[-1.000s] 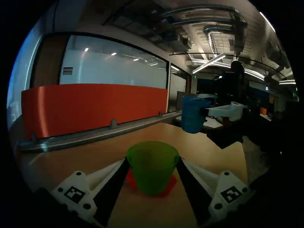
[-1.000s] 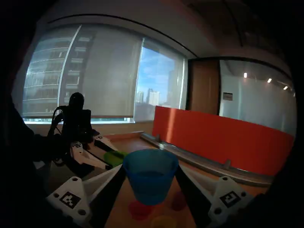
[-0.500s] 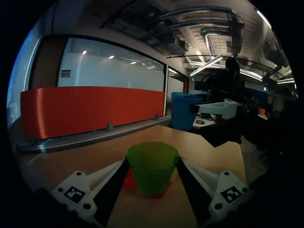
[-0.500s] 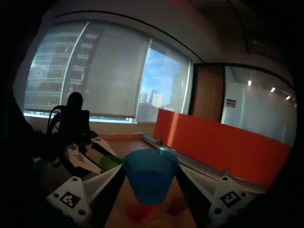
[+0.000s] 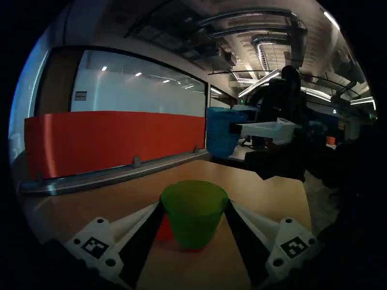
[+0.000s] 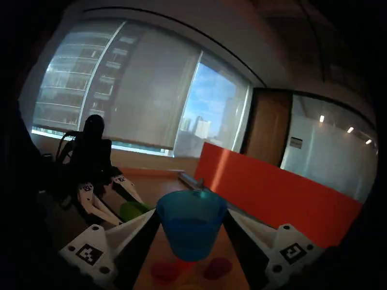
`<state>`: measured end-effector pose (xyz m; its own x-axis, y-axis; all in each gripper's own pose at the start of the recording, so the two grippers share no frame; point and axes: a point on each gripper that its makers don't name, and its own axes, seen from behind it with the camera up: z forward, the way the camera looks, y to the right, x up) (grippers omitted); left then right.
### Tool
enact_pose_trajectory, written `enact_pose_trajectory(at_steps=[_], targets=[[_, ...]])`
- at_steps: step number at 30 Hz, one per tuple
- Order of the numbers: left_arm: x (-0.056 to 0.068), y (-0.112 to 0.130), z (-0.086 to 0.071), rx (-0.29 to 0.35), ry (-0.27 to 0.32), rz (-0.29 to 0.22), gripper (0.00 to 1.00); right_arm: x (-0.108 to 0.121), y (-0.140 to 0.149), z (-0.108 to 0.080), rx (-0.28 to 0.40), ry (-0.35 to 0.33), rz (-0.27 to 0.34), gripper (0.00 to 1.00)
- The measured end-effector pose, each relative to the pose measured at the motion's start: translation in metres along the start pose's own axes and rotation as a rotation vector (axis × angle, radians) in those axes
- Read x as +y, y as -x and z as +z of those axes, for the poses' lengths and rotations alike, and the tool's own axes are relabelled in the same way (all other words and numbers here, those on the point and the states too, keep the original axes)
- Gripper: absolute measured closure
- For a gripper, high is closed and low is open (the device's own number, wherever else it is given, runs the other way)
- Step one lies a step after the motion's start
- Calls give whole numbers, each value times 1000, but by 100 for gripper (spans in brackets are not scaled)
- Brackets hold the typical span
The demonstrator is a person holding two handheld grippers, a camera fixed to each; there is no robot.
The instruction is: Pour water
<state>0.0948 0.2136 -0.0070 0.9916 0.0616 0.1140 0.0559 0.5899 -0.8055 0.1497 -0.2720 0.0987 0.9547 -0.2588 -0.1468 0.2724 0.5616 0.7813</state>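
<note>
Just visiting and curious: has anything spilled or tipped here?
Nothing stands out. Left claw holds the green cup upright, right claw holds the blue cup upright; no spill shows on the table.

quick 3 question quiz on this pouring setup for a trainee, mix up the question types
1. True or false: the left tool grips a green cup.
2. Multiple choice: the cup held in the right tool is A red, B blue, C yellow.
3. Fill in: in the left gripper view, the blue cup is ___ (upright / tipped over to pour).

Key: 1 true; 2 B; 3 upright.
</note>
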Motion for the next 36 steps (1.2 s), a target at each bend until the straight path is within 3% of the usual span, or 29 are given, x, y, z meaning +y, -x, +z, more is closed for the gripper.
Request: enact_pose_trajectory(at_steps=[36], targets=[[29,-1,4,10,79,28,12,1,-27,26,-1,-14,-316,9]])
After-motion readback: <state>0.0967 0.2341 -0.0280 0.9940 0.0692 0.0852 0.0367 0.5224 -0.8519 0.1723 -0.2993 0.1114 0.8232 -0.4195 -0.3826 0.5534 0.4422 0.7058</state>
